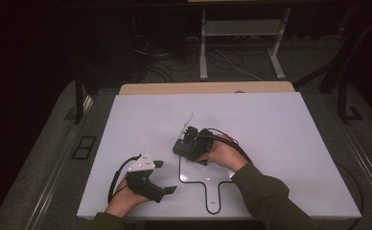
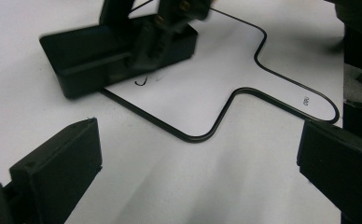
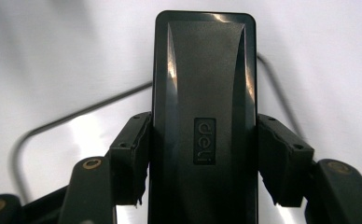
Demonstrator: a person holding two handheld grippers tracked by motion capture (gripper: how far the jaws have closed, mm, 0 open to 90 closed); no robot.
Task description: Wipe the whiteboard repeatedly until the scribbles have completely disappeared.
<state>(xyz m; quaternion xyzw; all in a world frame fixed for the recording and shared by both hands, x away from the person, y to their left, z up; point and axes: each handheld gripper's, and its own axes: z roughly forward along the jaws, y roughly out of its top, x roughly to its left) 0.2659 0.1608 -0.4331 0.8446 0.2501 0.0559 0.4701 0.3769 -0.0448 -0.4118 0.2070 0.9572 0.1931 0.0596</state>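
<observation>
A black rectangular block (image 3: 202,70) marked "deli" lies flat on the white board (image 1: 270,143). My right gripper (image 3: 202,158) is shut on it, one pad pressed against each long side. In the high view the right gripper (image 1: 188,143) and the block (image 1: 181,149) sit near the board's middle, over the top edge of a black paddle-shaped outline (image 1: 180,173). My left gripper (image 1: 164,177) rests near the front left of the board, open, with nothing between its jaws. In the left gripper view its open jaws (image 2: 198,154) frame the outline (image 2: 207,133) and the block (image 2: 90,60) beyond.
A thin light rod (image 1: 189,120) lies on the board just beyond the right gripper. The board rests on a wooden tabletop (image 1: 203,88). Metal table legs (image 1: 203,48) and cables are on the dark floor behind.
</observation>
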